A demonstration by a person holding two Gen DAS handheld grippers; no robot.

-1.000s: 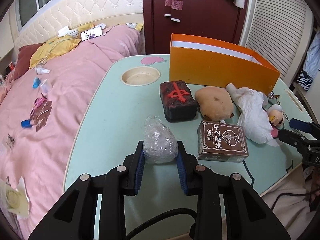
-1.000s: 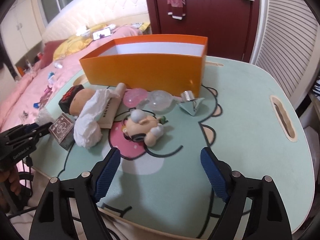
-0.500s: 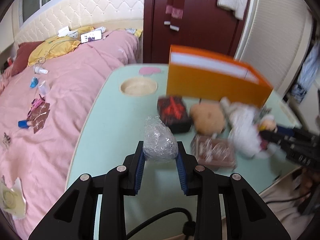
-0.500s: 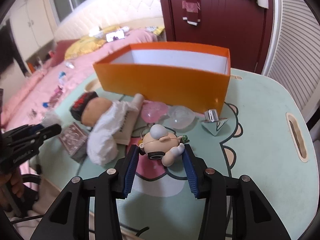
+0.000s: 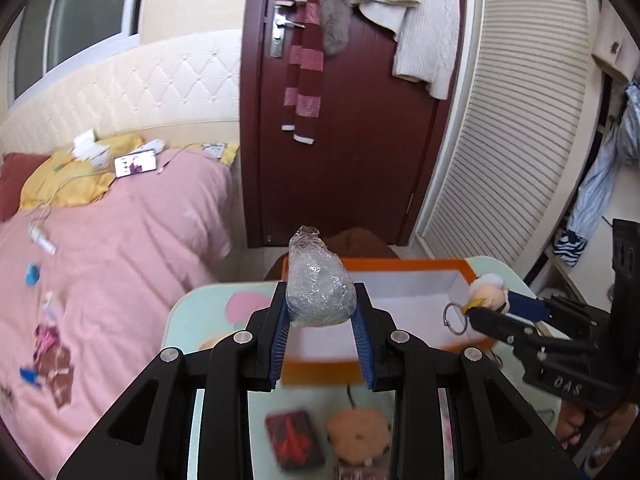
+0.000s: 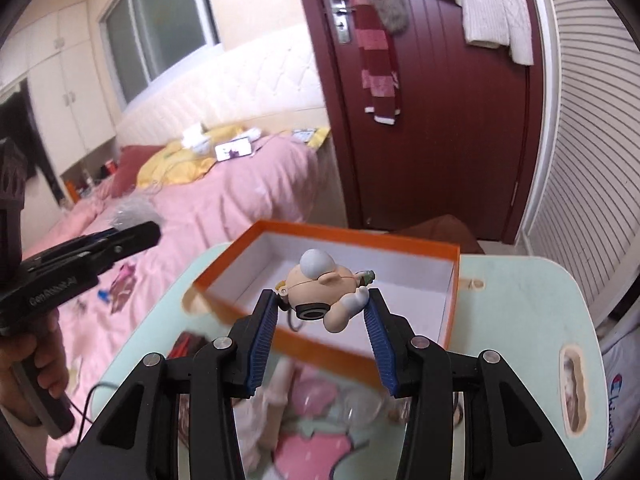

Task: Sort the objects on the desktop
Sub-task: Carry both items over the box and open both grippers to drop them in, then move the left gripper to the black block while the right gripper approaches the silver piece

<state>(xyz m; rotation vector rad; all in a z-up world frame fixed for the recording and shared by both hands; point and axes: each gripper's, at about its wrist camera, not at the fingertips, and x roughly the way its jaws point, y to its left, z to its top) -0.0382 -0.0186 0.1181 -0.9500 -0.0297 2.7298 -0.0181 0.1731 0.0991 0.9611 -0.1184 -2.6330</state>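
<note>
Both grippers grip: left gripper [image 5: 322,312] jaws clamp a plastic-wrap wad [image 5: 320,292], right gripper [image 6: 322,320] jaws, just closing, pinch a doll figure [image 6: 324,294] above the orange box [image 6: 450,308].

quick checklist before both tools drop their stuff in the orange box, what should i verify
1. Left tool grips the plastic wrap ball: ok, pads press both sides.
2. Right tool grips the doll keychain: ok, though the jaws have just been closing on it.
3. Orange box open with room inside: ok, the white floor in view is bare.
4. Loads clear of the table: ok, both are lifted.
5. Loads over the box opening: cannot tell from these angles.
6. Tools apart from each other: ok, a gap shows in both views.
</note>
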